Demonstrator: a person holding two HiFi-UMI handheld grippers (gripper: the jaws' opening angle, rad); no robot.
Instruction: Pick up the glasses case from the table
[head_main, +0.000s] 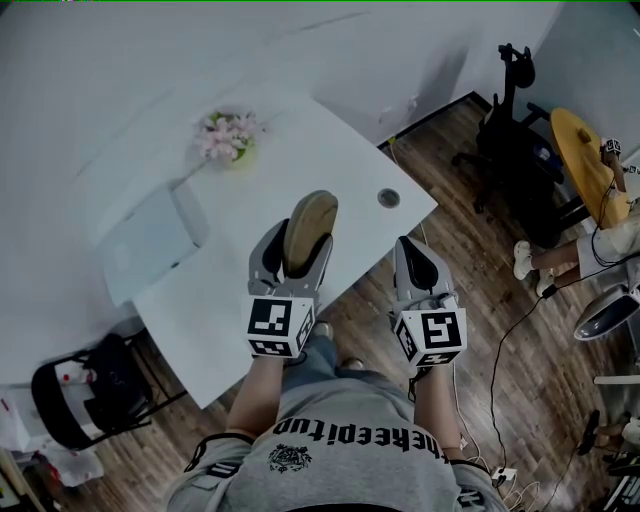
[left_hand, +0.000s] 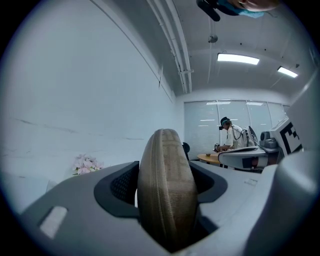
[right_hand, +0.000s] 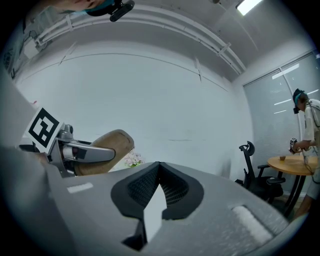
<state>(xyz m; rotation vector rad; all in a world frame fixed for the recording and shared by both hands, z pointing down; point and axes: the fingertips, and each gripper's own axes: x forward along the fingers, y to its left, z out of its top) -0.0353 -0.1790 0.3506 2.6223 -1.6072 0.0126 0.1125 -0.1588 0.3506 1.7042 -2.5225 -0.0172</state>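
Head view: the left gripper (head_main: 297, 252) had its jaws clamped on the tan, oval, fabric-covered glasses case (head_main: 309, 221). The case looked clear of the white table (head_main: 330, 150) and was held in the air over the table's near edge. The right gripper (head_main: 412, 250) hung beside it over the wood floor (head_main: 470, 270), apart from the case. I judged the pick-up essentially made, so the risk from here was losing the case. Left gripper view: the case (left_hand: 167, 190) stood on edge between the two pads, zip seam towards the camera. Only its lower part was pinched, and most of it stuck out past the jaws. The rounded shell gave the pads little flat surface, so a quick swing or a slackened squeeze could let it pivot or squirt out. This near the edge, it would probably fall to the floor rather than the table. Right gripper view: its jaws were together at the tips with nothing between them, and the case and left gripper showed close on the left. A careless move of this gripper towards them could knock the case loose.
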